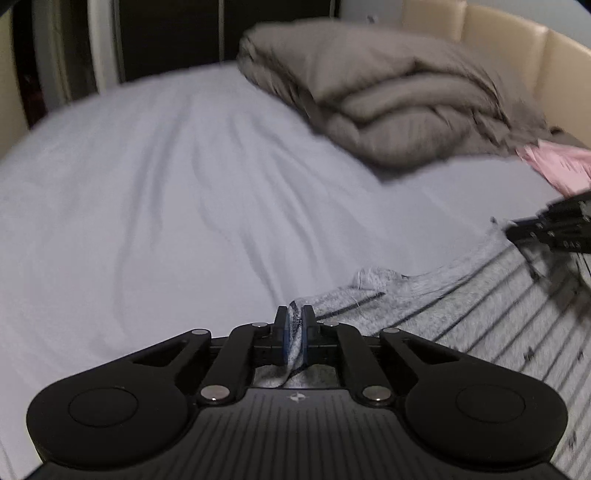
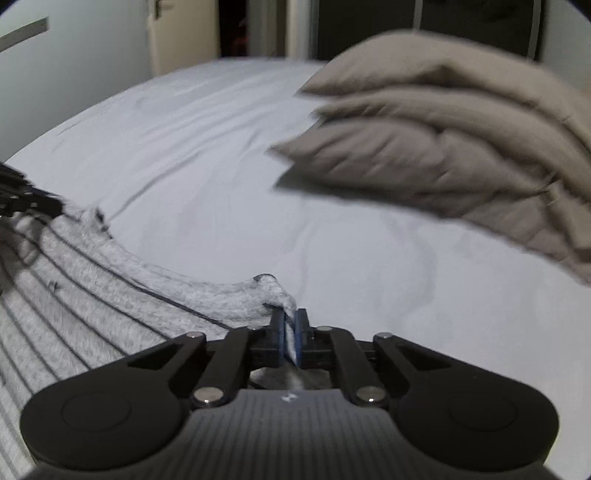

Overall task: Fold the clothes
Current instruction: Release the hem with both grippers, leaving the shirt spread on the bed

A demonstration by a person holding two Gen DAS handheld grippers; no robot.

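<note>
A grey garment with thin dark stripes (image 1: pixel 480 314) lies on the white bed sheet (image 1: pixel 166 184). My left gripper (image 1: pixel 294 314) is shut on one corner of its edge, the cloth pinched between the blue pads. My right gripper (image 2: pixel 290 317) is shut on the opposite corner of the same striped garment (image 2: pixel 74 295). The edge of the garment stretches between the two grippers. The right gripper also shows at the right edge of the left wrist view (image 1: pixel 554 229), and the left gripper at the left edge of the right wrist view (image 2: pixel 22 199).
A folded taupe duvet (image 1: pixel 388 96) sits on the bed beyond the garment, also in the right wrist view (image 2: pixel 461 140). A pink cloth (image 1: pixel 557 166) lies at the right by the beige padded headboard (image 1: pixel 517 44). A dark wardrobe (image 1: pixel 177 33) stands behind the bed.
</note>
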